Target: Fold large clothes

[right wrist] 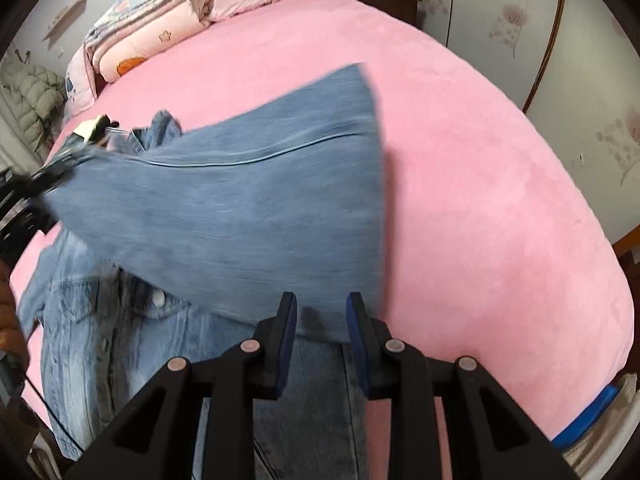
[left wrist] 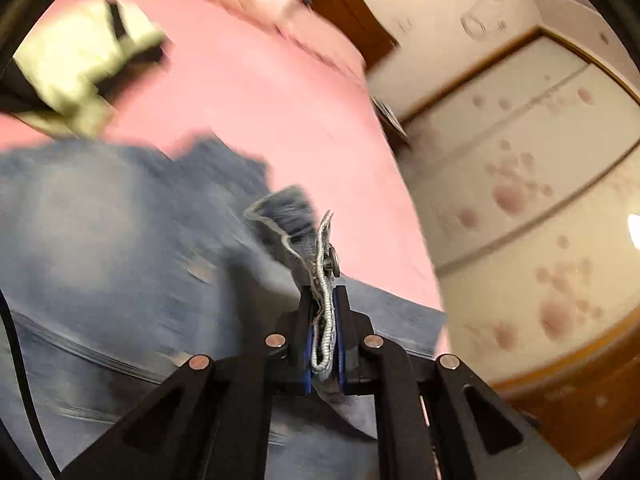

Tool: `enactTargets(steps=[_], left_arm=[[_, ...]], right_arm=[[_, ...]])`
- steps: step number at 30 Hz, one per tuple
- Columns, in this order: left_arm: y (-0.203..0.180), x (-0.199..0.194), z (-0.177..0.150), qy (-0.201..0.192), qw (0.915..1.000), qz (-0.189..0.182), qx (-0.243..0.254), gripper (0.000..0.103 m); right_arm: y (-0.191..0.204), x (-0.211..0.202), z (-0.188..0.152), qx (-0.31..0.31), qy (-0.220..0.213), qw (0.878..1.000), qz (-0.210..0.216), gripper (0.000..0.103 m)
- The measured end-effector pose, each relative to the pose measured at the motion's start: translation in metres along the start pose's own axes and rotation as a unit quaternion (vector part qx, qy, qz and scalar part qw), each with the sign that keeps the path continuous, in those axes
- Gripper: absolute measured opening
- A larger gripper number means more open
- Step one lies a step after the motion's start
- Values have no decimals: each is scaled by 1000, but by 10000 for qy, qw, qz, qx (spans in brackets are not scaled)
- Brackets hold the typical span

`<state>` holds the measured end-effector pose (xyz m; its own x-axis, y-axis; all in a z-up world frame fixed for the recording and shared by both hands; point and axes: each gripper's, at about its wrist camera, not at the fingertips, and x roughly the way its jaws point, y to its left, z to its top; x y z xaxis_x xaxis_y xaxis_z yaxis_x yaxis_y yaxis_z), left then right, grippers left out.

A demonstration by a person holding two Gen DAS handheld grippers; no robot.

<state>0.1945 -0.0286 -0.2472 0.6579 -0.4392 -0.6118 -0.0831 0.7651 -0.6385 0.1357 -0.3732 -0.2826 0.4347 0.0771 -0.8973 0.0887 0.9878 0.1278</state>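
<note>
A denim jacket (right wrist: 84, 320) with a chest pocket and a white button lies on the pink bed (right wrist: 480, 200). A darker denim panel (right wrist: 248, 208) is lifted off it, stretched between my two grippers. My left gripper (left wrist: 324, 300) is shut on the panel's stitched edge (left wrist: 326, 320), beside a metal button (left wrist: 334, 260). In the right wrist view the left gripper (right wrist: 36, 184) shows blurred at the left edge. My right gripper (right wrist: 322, 312) points steeply down at the panel's near corner. Denim fills the gap between its blue pads, which appear to pinch it.
A folded patterned quilt (right wrist: 152, 28) lies by the wooden headboard. A yellow-green and black item (left wrist: 80, 52) rests on the bed's far side. Flowered wardrobe doors (left wrist: 520, 200) stand past the bed's right edge, a nightstand (right wrist: 388, 0) at the far corner, a puffer coat (right wrist: 32, 96) at left.
</note>
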Motion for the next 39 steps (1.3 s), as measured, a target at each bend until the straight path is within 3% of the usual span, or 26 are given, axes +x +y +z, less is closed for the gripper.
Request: enactTargets(steps=[1,3,6,8,12,18,24,30,35,39], left_arm=[[14,-13,2,-188,9993,320,12,6],[48,-23,-2,-193,9946,1015,-63,7],[103,-14,-25,265,9805,1906,-404,8],[132,-2,-44,612,9729,2127,-666,11],[133,8,-54,552,9720,2190,-644,11],[114,10,-41,474,9808,1836,-452,11],[105,23,-32,533,9823,1760,-348,11],[108,15,-36,481,9826,1714,-521,11],[104,8,-38,424,9830,1725,-459,11],[116,12,-48,517,9756,2099,-382,11]], right_arm=[[1,0,3,-15,-28,10000,3,26],[5,3,7,-80,-43,10000,19,26],[10,15,7,-165,41,9999,-27,26],[10,25,5,-171,152,9997,-59,26],[12,38,3,-231,268,9993,-149,26],[13,48,-6,-409,397,9978,-326,28],[13,62,-13,-713,489,9946,-582,29],[23,73,-4,-1057,292,9916,-688,29],[-4,68,-3,-287,44,9990,-342,28],[-13,69,-7,-2,61,9997,-238,27]])
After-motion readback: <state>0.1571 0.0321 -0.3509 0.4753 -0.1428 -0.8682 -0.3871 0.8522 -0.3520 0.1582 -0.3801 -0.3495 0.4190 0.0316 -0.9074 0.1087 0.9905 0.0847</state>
